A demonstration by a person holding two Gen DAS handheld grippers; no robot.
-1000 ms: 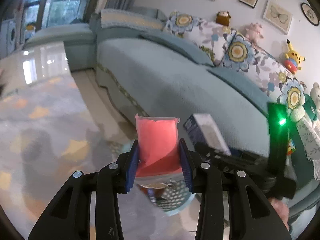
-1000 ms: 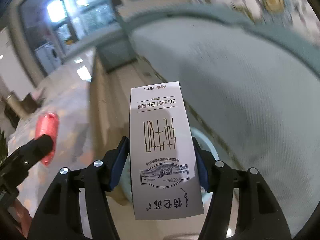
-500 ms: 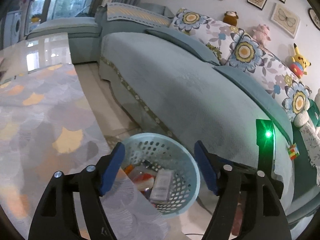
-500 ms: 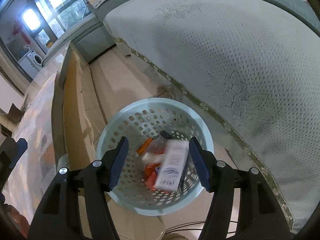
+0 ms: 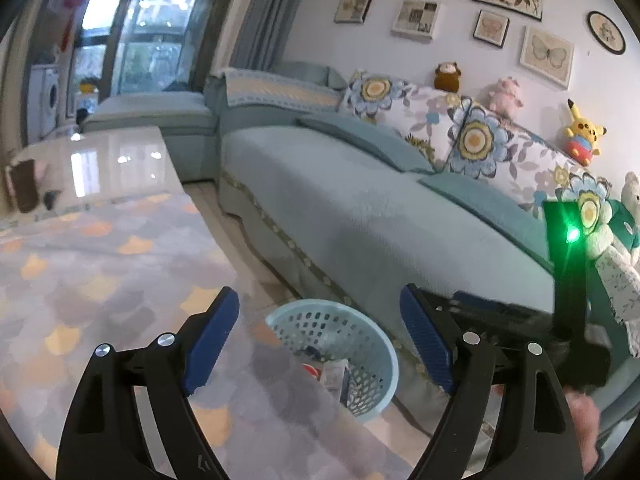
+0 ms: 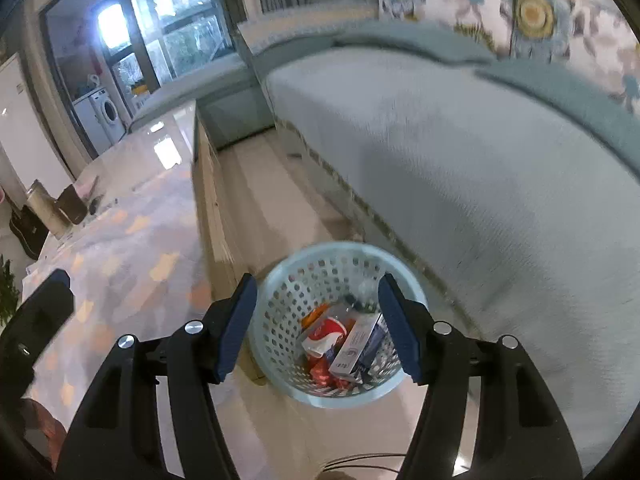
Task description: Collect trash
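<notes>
Where a second ago we gripped a red packet and a milk carton point(image 6: 356, 346), left gripper point(image 5: 320, 336) jaws just widened and empty, right gripper point(image 6: 318, 326) jaws apart, empty, both items in the pale blue basket point(image 6: 280, 280) beside the sofa point(image 6: 500, 160), other trash there too jumbled to name.

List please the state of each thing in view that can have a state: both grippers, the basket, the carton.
left gripper: jaws have just been opening, open wide, nothing between them.
right gripper: open, empty.
basket: upright on the floor beside the sofa, holding trash.
milk carton: lying tilted inside the basket.
red wrapper: crumpled, in the basket.
</notes>
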